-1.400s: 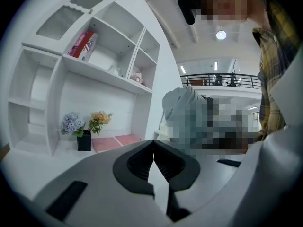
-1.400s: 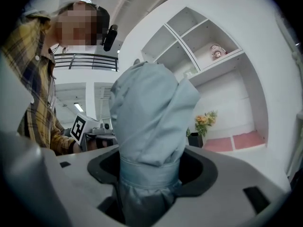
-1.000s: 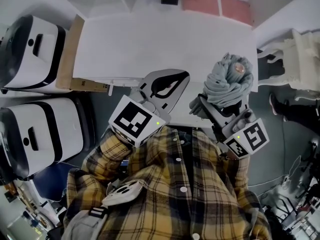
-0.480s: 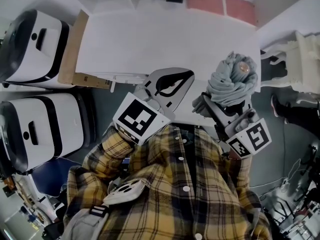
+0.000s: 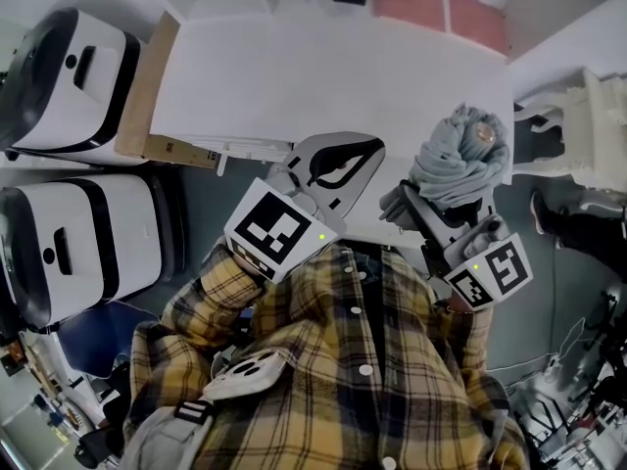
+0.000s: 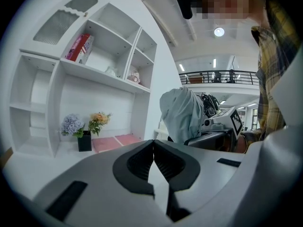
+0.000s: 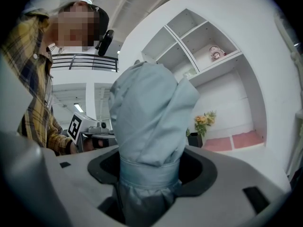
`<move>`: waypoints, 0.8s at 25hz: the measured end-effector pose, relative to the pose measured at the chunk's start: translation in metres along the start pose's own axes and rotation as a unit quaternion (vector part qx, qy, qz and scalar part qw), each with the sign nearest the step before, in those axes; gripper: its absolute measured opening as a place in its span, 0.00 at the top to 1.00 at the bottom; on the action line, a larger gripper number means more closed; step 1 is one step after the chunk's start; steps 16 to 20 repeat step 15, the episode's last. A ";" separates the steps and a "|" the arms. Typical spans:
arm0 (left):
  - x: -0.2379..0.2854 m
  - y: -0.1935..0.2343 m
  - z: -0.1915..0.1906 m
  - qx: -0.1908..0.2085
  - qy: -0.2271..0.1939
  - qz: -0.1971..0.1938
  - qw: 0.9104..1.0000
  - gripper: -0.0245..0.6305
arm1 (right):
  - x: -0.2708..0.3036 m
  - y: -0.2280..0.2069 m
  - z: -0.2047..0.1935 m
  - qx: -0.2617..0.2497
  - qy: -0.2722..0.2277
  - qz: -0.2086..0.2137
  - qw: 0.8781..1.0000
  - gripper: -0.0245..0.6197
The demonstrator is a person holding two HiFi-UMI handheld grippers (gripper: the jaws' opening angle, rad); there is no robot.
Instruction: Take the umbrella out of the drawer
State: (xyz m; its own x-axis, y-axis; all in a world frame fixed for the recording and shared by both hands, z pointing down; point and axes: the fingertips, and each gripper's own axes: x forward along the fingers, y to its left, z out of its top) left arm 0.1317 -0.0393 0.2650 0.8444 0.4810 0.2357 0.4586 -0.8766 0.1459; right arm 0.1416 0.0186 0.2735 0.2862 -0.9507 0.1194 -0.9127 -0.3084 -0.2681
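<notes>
The right gripper (image 7: 150,176) clamps both jaws on the strapped waist of the folded grey-blue umbrella (image 7: 147,112), whose loose bulk stands above the grip. The likely hazard is that the slick fabric slides through or the top-heavy bundle tips out, since mostly cloth appears pinched. The left gripper (image 6: 153,148) holds nothing, its jaws pressed together, near the umbrella's side, so it looks poorly placed to catch a slip. The umbrella is raised over the near right corner of the white table (image 5: 294,67), with no drawer in sight. Beyond, a white shelf unit (image 6: 94,70) carries a small pot of flowers (image 6: 85,129).
</notes>
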 end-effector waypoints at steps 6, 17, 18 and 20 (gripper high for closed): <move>0.001 -0.004 0.000 0.003 0.003 -0.004 1.000 0.93 | 0.001 0.001 -0.001 -0.005 0.004 0.006 1.000 0.47; 0.003 -0.005 -0.001 0.007 0.015 -0.011 1.000 0.93 | 0.006 0.003 0.001 -0.006 0.005 0.016 1.000 0.48; 0.003 -0.005 -0.001 0.007 0.015 -0.011 1.000 0.93 | 0.006 0.003 0.001 -0.006 0.005 0.016 1.000 0.48; 0.003 -0.005 -0.001 0.007 0.015 -0.011 1.000 0.93 | 0.006 0.003 0.001 -0.006 0.005 0.016 1.000 0.48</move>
